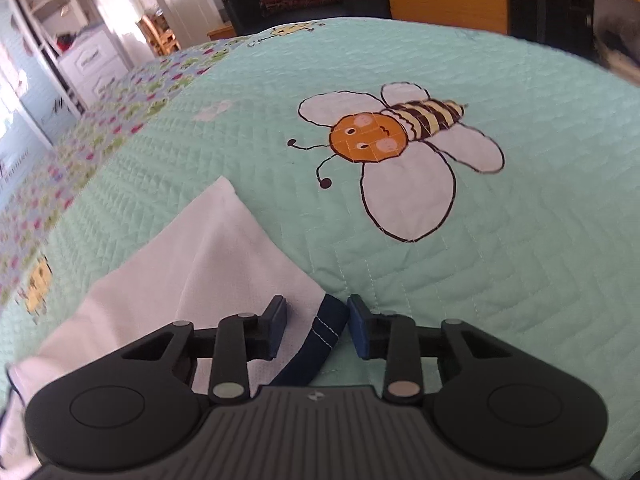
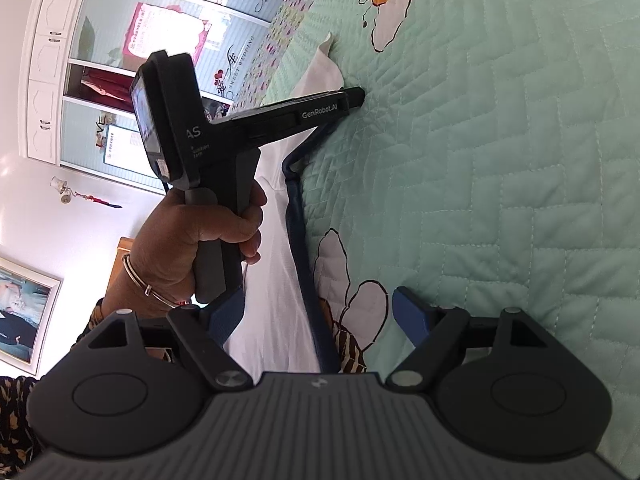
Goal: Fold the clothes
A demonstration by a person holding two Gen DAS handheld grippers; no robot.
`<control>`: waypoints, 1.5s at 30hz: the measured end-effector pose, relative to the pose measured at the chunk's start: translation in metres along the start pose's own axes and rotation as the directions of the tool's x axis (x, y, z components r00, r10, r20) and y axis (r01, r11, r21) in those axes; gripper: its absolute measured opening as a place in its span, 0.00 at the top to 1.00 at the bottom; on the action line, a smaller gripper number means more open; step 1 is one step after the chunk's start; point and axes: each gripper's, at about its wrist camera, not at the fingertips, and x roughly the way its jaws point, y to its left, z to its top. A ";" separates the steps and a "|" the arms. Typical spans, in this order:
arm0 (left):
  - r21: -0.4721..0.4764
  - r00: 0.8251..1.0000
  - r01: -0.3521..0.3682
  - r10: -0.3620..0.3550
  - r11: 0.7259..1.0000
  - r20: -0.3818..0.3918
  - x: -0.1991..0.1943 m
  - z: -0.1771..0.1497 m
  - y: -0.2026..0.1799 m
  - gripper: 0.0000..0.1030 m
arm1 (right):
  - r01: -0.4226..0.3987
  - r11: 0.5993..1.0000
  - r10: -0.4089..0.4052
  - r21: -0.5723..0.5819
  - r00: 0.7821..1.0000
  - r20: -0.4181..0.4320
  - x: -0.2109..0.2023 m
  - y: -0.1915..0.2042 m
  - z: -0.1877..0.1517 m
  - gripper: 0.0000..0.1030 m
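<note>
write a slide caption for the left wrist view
Left tool straddling the navy-trimmed edge of a white garment on a mint bee-print quilt.

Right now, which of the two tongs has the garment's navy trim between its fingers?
The left tongs: the navy trim of the white garment sits between their narrowed fingers. The right tongs stand wide open over the garment's edge, gripping nothing.

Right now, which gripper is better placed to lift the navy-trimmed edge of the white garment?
Left. The left gripper already straddles the navy trim on the white garment, jaws nearly closed. The right gripper is wide open, short of gripping.
</note>
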 end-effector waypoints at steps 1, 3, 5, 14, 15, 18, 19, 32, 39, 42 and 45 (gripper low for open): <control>-0.040 1.000 0.010 -0.010 0.999 0.006 -0.001 -0.001 0.006 0.82 | 0.002 1.000 -0.002 0.001 1.000 0.006 0.000 0.000 0.000 0.21; -0.156 0.997 0.068 -0.063 0.985 0.032 -0.005 -0.003 0.024 0.97 | 0.008 1.000 -0.008 0.003 1.000 0.024 -0.002 0.001 -0.002 0.21; -0.300 0.987 0.157 -0.138 0.941 0.085 -0.012 -0.008 0.046 0.97 | 0.019 1.000 -0.020 0.011 0.999 0.044 -0.004 0.004 -0.006 0.21; -0.657 0.924 0.382 -0.252 0.650 0.289 -0.047 -0.041 0.124 0.97 | 0.032 0.998 -0.036 0.050 0.995 0.097 -0.009 0.019 -0.015 0.21; -0.670 0.925 0.379 -0.243 0.639 0.291 -0.049 -0.047 0.130 0.97 | 0.016 0.999 -0.022 0.051 0.993 0.119 -0.010 0.023 -0.010 0.21; -0.686 0.936 0.351 -0.227 0.637 0.269 -0.055 -0.068 0.134 0.97 | -0.037 0.997 0.024 0.075 0.985 0.170 -0.001 0.030 0.023 0.19; -0.691 0.936 0.353 -0.231 0.631 0.267 -0.056 -0.074 0.134 0.97 | -0.045 0.996 0.031 0.079 0.984 0.174 0.006 0.032 0.036 0.19; -0.718 0.899 0.438 -0.280 0.541 0.338 -0.051 -0.093 0.117 0.97 | 0.000 0.992 0.002 0.123 1.000 -0.016 0.142 0.042 0.176 0.19; -0.737 0.865 0.501 -0.285 0.453 0.413 -0.057 -0.096 0.111 0.97 | 0.024 0.990 -0.002 0.140 0.987 -0.158 0.188 0.043 0.187 0.19; -0.742 0.856 0.516 -0.286 0.428 0.431 -0.060 -0.095 0.106 0.97 | 0.035 0.995 -0.017 0.097 0.984 -0.180 0.196 0.050 0.190 0.29; -0.757 0.869 0.495 -0.268 0.426 0.417 -0.062 -0.098 0.102 0.91 | 0.086 0.994 -0.075 0.061 0.982 -0.174 0.195 0.052 0.190 0.90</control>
